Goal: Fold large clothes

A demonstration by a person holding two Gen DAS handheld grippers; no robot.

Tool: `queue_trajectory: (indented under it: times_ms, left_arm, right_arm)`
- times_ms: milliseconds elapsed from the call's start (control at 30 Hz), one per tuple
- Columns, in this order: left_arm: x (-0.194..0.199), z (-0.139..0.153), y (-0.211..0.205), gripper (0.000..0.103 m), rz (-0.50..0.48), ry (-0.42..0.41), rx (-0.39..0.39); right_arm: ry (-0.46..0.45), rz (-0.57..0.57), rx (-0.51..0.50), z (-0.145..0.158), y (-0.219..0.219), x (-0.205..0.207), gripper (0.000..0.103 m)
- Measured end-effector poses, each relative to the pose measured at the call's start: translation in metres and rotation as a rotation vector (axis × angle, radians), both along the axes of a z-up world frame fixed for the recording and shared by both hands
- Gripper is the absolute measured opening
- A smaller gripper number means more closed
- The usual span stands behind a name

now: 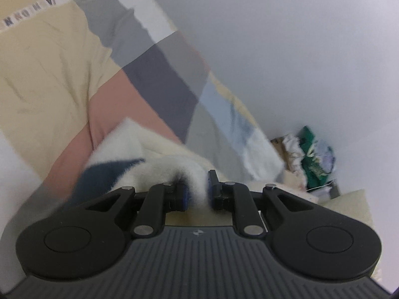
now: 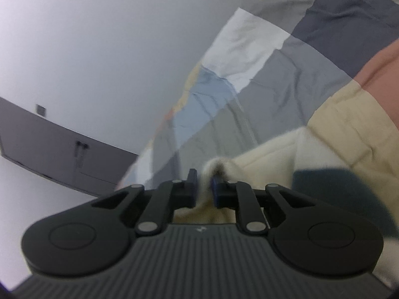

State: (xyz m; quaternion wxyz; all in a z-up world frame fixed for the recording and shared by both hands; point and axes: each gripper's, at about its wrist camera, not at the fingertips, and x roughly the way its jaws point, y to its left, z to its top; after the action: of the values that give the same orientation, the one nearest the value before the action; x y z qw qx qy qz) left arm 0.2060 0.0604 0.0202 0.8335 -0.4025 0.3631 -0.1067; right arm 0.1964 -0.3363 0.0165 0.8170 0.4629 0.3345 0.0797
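Both grippers are clamped on the same fluffy cream sweater (image 1: 159, 154), which carries a dark teal patch. The left gripper (image 1: 197, 189) pinches a bunched fold of the fleece between its blue pads; the right gripper (image 2: 203, 186) pinches a thin ridge of the same fabric. From the left wrist camera the sweater spreads toward 10 o'clock of the fingers, and from the right wrist camera toward 3 o'clock, lying over a patchwork bedspread (image 2: 249, 94) of grey, white, blue, pink and tan blocks. The fold looks mid-way: an edge is gripped at two points but not yet laid down and released. Further folds probably remain.
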Motion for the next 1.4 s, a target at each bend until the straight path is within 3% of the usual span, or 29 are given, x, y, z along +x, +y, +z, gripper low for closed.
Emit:
queue_trajectory:
  times_ms: [100, 233, 500, 600, 633, 700, 733, 800, 833, 1000, 1200, 1400]
  left_arm:
    - [0.023, -0.026, 0.002, 0.017, -0.007, 0.015, 0.017]
    - [0.042, -0.051, 0.011, 0.017, 0.0, 0.019, -0.032]
    - [0.05, -0.05, 0.003, 0.018, -0.032, 0.013, 0.011]
    - [0.047, -0.042, 0.001, 0.035, -0.093, 0.002, 0.012]
    - [0.043, -0.039, 0.001, 0.046, -0.101, -0.01, 0.002]
    - [0.033, -0.028, 0.001, 0.056, -0.114, -0.043, 0.001]
    - [0.027, -0.021, 0.0, 0.062, -0.115, -0.066, 0.021]
    - [0.01, -0.002, -0.003, 0.068, -0.11, -0.131, 0.086]
    - [0.002, 0.007, -0.006, 0.068, -0.116, -0.164, 0.124]
    - [-0.031, 0.039, -0.022, 0.068, -0.153, -0.231, 0.364]
    - [-0.028, 0.017, -0.042, 0.068, -0.176, -0.148, 0.648]
    - [-0.008, -0.011, -0.038, 0.066, -0.161, -0.088, 0.691]
  right_arm:
    - [0.025, -0.001, -0.024, -0.024, -0.001, 0.022, 0.015]
    - [0.092, -0.013, -0.031, -0.052, -0.001, 0.046, 0.015]
    - [0.095, 0.015, -0.058, -0.064, 0.004, 0.054, 0.017]
    - [0.062, 0.046, -0.074, -0.057, 0.003, 0.049, 0.018]
    - [0.056, 0.053, -0.086, -0.053, 0.004, 0.047, 0.018]
    - [0.047, 0.075, -0.103, -0.047, 0.006, 0.043, 0.029]
    - [0.04, 0.082, -0.106, -0.044, 0.007, 0.041, 0.034]
    - [0.006, 0.084, -0.113, -0.035, 0.007, 0.03, 0.063]
    - [-0.018, 0.088, -0.113, -0.03, 0.007, 0.023, 0.067]
    - [-0.139, 0.102, -0.217, 0.002, 0.015, -0.009, 0.067]
    - [-0.161, 0.25, -0.334, 0.006, 0.045, -0.011, 0.067]
    - [-0.164, 0.353, -0.527, -0.006, 0.085, 0.009, 0.066]
